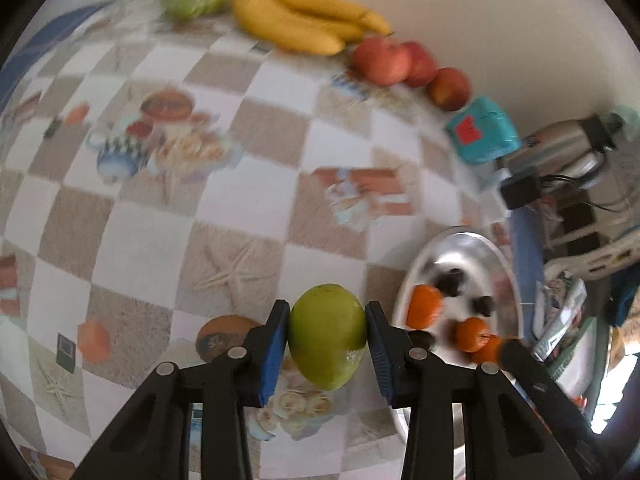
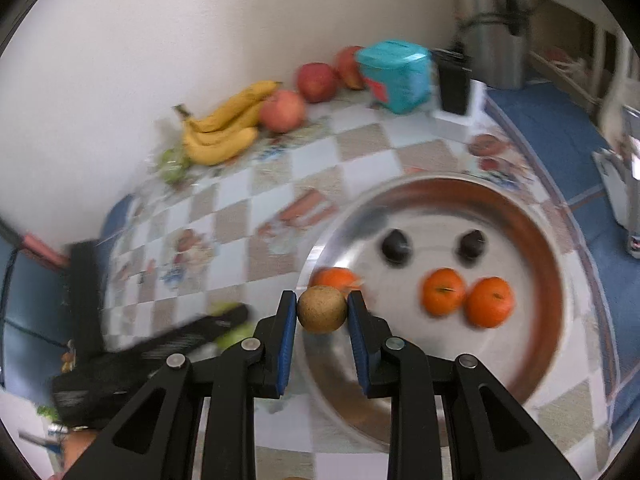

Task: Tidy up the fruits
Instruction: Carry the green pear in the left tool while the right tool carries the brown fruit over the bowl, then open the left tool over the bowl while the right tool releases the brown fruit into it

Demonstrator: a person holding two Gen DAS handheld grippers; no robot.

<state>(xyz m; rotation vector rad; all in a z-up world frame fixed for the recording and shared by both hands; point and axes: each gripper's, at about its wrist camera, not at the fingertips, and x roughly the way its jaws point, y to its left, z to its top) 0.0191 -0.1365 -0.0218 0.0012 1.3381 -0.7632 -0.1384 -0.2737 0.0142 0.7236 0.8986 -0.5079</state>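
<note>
From the left wrist camera, the left gripper (image 1: 327, 336) is clamping a green mango (image 1: 327, 336) between its blue pads (image 1: 275, 354), one pad pressing on each flank of the fruit. The mango is sitting at about 6 o'clock in the picture, over the checkered tablecloth (image 1: 240, 208). At 4 o'clock a steel tray (image 1: 460, 240) is lying on the cloth, carrying oranges (image 1: 426, 306) and two dark fruits (image 1: 452, 280); how many oranges it holds is hard to tell through the blur. Up at 12 o'clock a bunch of bananas (image 1: 296, 20) is resting against the wall, with three red apples (image 1: 384, 60) running toward 2 o'clock and a teal box (image 1: 482, 130) just beyond them. Something green (image 1: 192, 0) is smearing at 11 o'clock, too blurred to name.

From the right wrist camera, the right gripper (image 2: 322, 309) is squeezing a small brown round fruit (image 2: 322, 309) between its pads, at 6 o'clock, just over the near-left rim of the steel tray (image 2: 536, 240). Inside the tray two oranges (image 2: 466, 296) are lying side by side, touching, toward 4 o'clock; a third is peeking out right behind the held fruit. The two dark fruits (image 2: 396, 246) are sitting apart above them. At 8 o'clock the other gripper's black arm is showing blurred with green beneath it. Bananas (image 2: 224, 128), apples (image 2: 282, 110) and the teal box (image 2: 396, 76) are lining the wall from 10 to 1 o'clock.
</note>
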